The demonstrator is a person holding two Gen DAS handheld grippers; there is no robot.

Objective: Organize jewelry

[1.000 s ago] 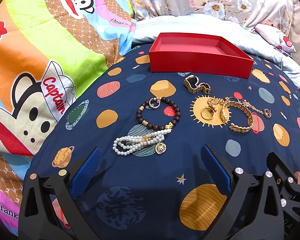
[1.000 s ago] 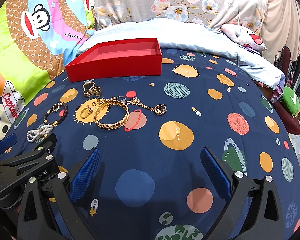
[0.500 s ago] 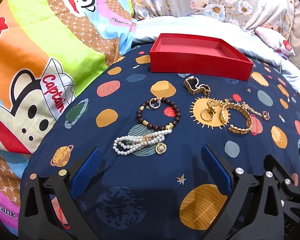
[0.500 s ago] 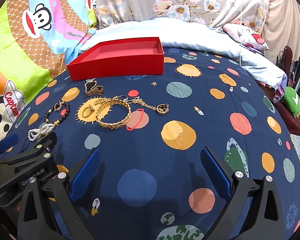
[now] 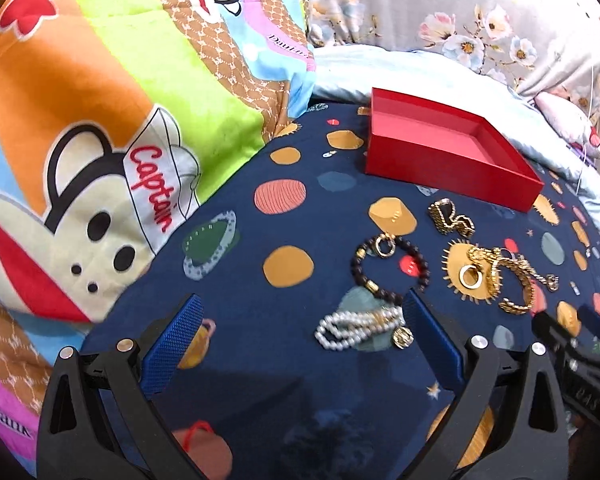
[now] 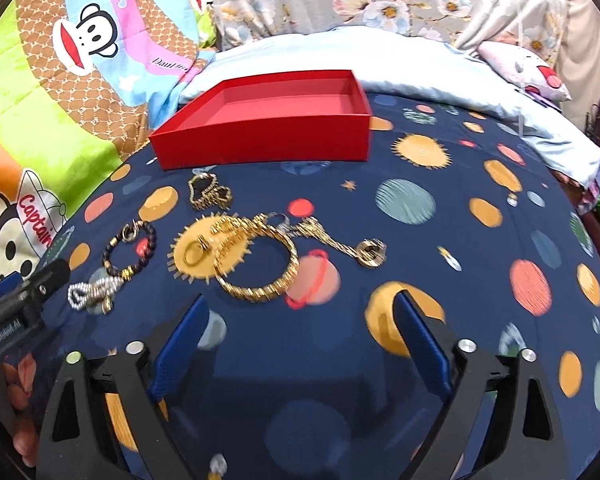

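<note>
Jewelry loose on a navy planet-print bedspread (image 6: 440, 240), mid-frame in both views. Pearl bracelet (image 5: 358, 326) doubled up with a gold coin charm, lower centre of the left view, lying just off the inner face of the left gripper's (image 5: 300, 344) right-side finger. Dark bead bracelet (image 5: 390, 266) with gold spacers just above it, touching or nearly so. Gold ring (image 6: 196, 252) sits on a sun print; big gold chain bangle (image 6: 256, 268) beside it, overlapping a thin gold chain with a round pendant (image 6: 372, 252). Small chunky gold piece (image 6: 210, 192) nearer the red box (image 6: 264, 138), which is open, shallow, nothing inside, upper centre. Left gripper jaws spread wide, holding nothing; right gripper (image 6: 300, 344) jaws spread wide too, just below the bangle. Open bedspread to the right and bottom of the right view; cartoon monkey blanket (image 5: 100, 140) bounds the left edge, pale blue pillow (image 6: 340, 52) behind the box.
</note>
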